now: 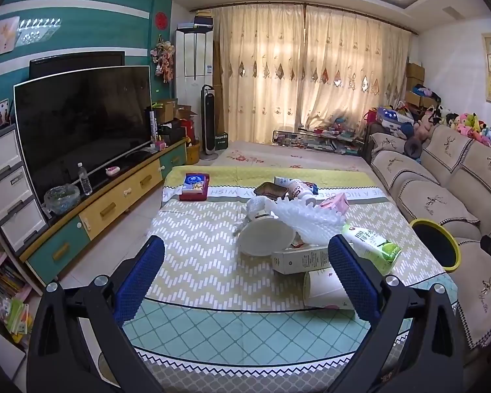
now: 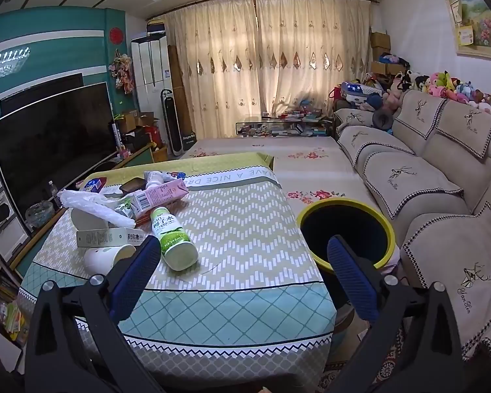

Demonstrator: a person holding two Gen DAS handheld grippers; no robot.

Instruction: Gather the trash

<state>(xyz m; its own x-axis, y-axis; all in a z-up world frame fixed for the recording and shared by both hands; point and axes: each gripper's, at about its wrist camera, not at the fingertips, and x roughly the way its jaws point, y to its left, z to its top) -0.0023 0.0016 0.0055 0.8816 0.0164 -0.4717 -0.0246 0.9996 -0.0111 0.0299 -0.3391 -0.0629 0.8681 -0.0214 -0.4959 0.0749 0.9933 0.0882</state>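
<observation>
Both the left gripper [image 1: 245, 271] and the right gripper [image 2: 242, 275] hang spread wide and empty above the table [image 2: 245, 229]. The trash [image 1: 298, 226], cartons, cups and a green bottle [image 2: 175, 240], lies piled on the tablecloth, and the yellow-rimmed bin [image 2: 389, 229] stands just beside the table, by the sofa [image 2: 442, 170].

Your left tongs [image 1: 245, 281] are standing wide apart, both blue ribbed pads [image 1: 140, 276] showing, nothing caught between them. They are tilting gently downward. Your right tongs [image 2: 242, 278] are doing likewise: spread fully, pads [image 2: 352, 278] bare, nothing gripped, pointing at a similar shallow downward slant. In the left wrist view, the dark edge of your right tongs is peeking in at the far right, level with the left and well apart.
</observation>
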